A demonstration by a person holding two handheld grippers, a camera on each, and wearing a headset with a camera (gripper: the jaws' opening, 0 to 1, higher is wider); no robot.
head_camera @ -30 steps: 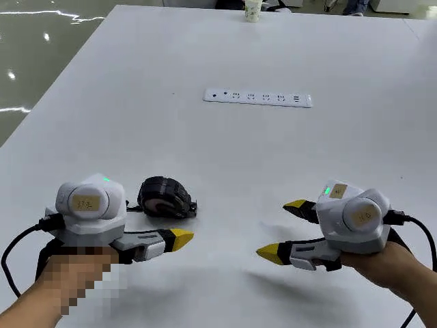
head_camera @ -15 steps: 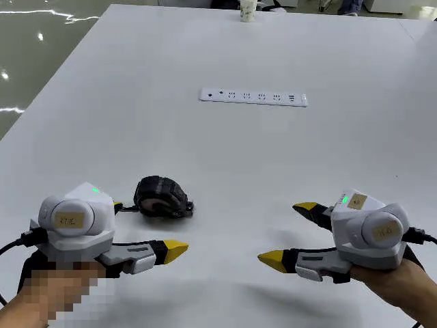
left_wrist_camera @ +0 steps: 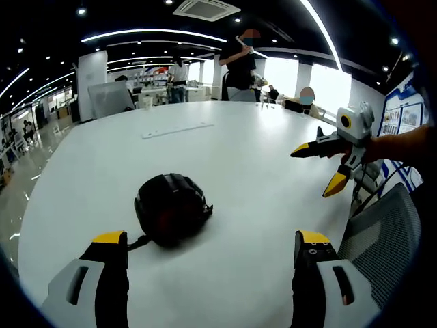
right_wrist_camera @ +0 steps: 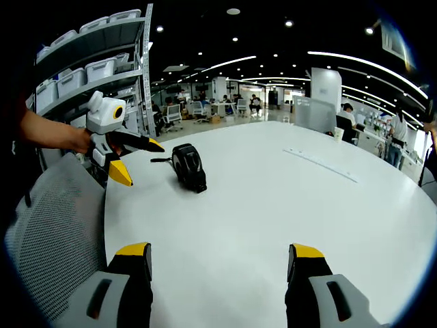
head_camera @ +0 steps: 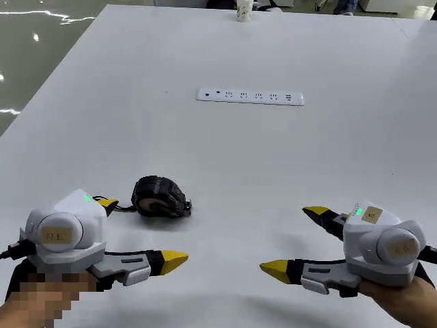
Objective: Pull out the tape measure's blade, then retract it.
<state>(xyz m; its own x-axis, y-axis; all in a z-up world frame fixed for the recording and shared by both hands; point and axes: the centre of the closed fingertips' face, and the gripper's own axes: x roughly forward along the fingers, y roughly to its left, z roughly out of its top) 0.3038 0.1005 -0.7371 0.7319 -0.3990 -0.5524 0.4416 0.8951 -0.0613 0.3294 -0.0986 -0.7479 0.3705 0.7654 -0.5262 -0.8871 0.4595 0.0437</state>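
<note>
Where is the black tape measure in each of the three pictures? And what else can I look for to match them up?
Head view: the tape measure lies lower left, nearer than the power strip.
Left gripper view: the tape measure sits just left of centre, with the power strip beyond it.
Right gripper view: the tape measure is upper left of centre, and the power strip is to its right.
Shared landmark: the long white power strip.

The left gripper (head_camera: 140, 230) and right gripper (head_camera: 294, 239) hover low, jaws spread wide, tips pointing toward each other.
</note>
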